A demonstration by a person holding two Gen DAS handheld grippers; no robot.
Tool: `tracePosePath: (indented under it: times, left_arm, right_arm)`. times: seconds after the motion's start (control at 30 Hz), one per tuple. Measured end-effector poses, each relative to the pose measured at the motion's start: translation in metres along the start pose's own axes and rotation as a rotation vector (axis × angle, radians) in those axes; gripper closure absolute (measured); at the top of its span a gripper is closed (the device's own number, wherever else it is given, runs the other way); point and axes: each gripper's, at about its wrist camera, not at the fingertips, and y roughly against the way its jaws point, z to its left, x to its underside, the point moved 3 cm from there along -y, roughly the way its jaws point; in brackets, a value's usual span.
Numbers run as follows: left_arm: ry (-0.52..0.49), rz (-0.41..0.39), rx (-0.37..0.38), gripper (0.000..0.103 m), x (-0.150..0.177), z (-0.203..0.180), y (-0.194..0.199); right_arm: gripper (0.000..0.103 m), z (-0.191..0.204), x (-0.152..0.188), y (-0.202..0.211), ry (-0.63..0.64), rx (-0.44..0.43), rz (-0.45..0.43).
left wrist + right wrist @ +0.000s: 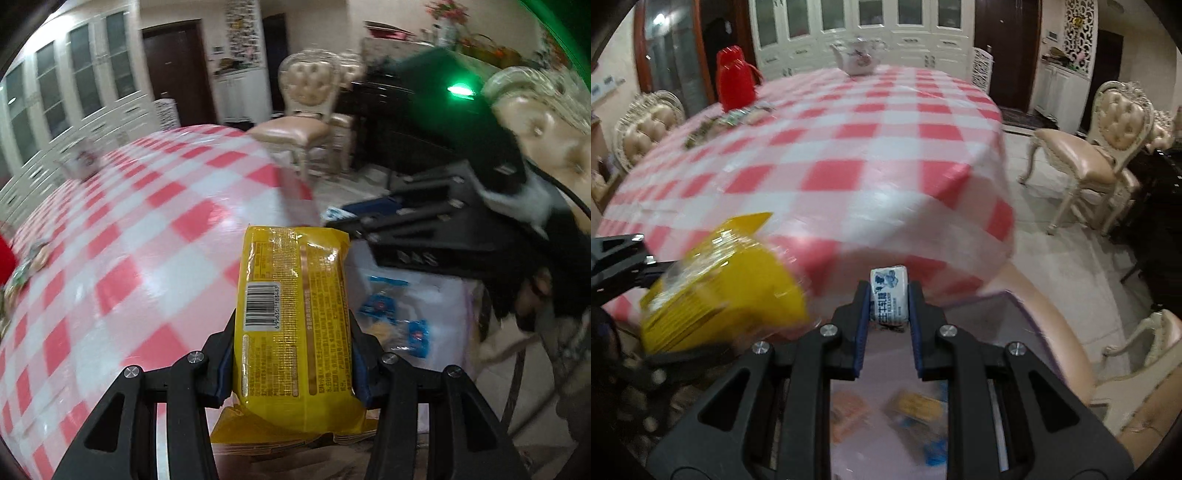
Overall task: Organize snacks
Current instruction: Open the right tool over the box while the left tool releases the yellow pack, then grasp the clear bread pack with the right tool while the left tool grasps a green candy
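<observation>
We hold 2 snacks above the table's near edge.

Our left gripper [291, 354] pinches a yellow packet [291, 317] upright across its lower half, barcode facing us; our right gripper [888, 314] pinches a small white packet [889, 295] with blue print. Below them we see a clear bin [1027, 317] with blurred snacks inside. Beyond, the checked tablecloth [849, 147] carries a red jug [735, 79] and a teapot [857, 57].
</observation>
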Motion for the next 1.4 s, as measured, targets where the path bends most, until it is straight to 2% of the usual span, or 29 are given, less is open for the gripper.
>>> tracePosePath:
  times: [0.37,0.47,0.53,0.63,0.67,0.77,0.9,1.1,1.2,1.3,1.33,1.4]
  left_arm:
    - [-0.049,0.089,0.209,0.050,0.002,-0.035,-0.031]
    - [-0.054,0.081,0.250,0.044,0.000,-0.040,-0.032]
    - [-0.040,0.044,0.245,0.043,-0.003,-0.035,-0.025]
    - [0.020,-0.037,0.226,0.030,-0.007,-0.014,-0.009]
    - [0.042,-0.066,0.210,0.025,-0.009,-0.005,-0.001]
    - [0.095,-0.129,0.132,0.024,-0.008,0.027,0.018]
    - [0.189,-0.156,0.006,0.022,0.001,0.081,0.033]
    - [0.356,-0.124,-0.195,0.021,0.029,0.186,0.051]
    - [0.446,-0.072,-0.294,0.020,0.051,0.247,0.056]
    - [0.551,-0.036,-0.376,0.020,0.075,0.308,0.062]
    - [0.599,-0.034,-0.426,0.020,0.086,0.336,0.066]
    - [0.664,-0.038,-0.474,0.020,0.101,0.371,0.070]
  right_arm:
    - [0.079,-0.049,0.039,-0.028,0.086,0.159,0.228]
    - [0.065,-0.061,0.040,-0.026,0.052,0.200,0.247]
    - [0.047,-0.066,0.036,-0.020,0.035,0.228,0.230]
    - [0.042,-0.062,0.026,-0.009,0.032,0.225,0.179]
    - [0.042,-0.059,0.022,-0.007,0.030,0.225,0.162]
    - [0.042,-0.049,0.003,0.000,-0.028,0.198,0.074]
    - [0.041,-0.020,-0.025,-0.008,-0.115,0.059,-0.030]
    - [0.037,0.061,-0.084,-0.029,-0.048,-0.145,-0.087]
    - [0.028,0.102,-0.117,-0.042,0.002,-0.218,-0.120]
    - [0.026,0.143,-0.152,-0.075,0.033,-0.308,-0.099]
    - [0.026,0.154,-0.164,-0.090,0.047,-0.324,-0.083]
    - [0.026,0.177,-0.190,-0.123,0.097,-0.331,-0.056]
